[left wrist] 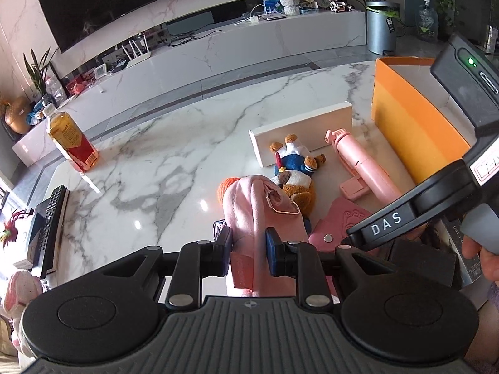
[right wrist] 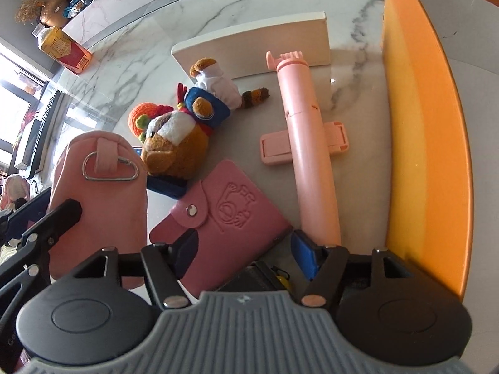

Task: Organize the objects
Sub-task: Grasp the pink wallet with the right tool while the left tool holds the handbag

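1. the left gripper is nearly closed, its blue pads clamped on a soft pink pouch that stands up between them; a metal clip hangs from the pouch's loop.
2. the right gripper stands wide open and grips nothing; its jaws straddle the near corner of a pink snap wallet lying flat on the marble table, and whether the pads touch the wallet cannot be told.
3. in the right wrist view the pouch rises just left of the wallet, with the left gripper's black linkage at the frame's left edge.
4. a plush bear in blue and white clothes lies on its back beyond the wallet, with an orange knitted toy against its head.
5. a pink telescopic stick with a phone clamp lies to the right of the bear, alongside the wall of an orange box at the table's right side.
6. a white flat box lies beyond the bear and the stick's far end.
7. a bottle with a yellow and red label stands well apart near the table's left edge.
8. a remote control rests on a small box past the table's left edge.
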A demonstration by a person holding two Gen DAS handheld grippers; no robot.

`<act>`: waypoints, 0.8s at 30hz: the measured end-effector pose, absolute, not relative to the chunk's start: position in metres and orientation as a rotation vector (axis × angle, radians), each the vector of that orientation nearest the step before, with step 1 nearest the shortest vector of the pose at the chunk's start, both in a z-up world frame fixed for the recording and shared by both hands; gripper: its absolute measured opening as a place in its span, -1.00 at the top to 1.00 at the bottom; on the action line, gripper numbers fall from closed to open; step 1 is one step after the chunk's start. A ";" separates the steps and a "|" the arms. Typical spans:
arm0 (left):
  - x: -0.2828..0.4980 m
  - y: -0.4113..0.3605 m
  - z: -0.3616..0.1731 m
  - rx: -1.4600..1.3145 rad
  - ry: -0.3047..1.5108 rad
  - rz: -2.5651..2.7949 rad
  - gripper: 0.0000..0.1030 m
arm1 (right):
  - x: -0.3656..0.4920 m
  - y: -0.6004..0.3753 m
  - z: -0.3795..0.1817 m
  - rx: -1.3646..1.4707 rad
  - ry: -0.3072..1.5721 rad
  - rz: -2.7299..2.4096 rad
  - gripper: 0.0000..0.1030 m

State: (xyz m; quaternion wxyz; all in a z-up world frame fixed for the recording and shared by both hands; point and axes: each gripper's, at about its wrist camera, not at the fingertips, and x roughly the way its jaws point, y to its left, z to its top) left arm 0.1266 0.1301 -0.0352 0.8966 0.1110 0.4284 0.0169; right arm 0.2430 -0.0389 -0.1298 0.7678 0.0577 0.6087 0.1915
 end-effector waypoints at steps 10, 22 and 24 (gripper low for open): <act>0.128 0.137 -0.043 0.208 0.915 0.021 0.50 | 0.246 -0.040 -0.129 0.238 1.295 0.400 -0.04; 0.126 0.139 -0.035 0.355 0.890 0.044 0.51 | 0.244 -0.048 -0.115 0.240 1.329 0.398 -0.08; 0.129 0.138 -0.036 0.357 0.897 0.002 0.52 | 0.245 -0.052 -0.118 0.214 1.356 0.367 -0.05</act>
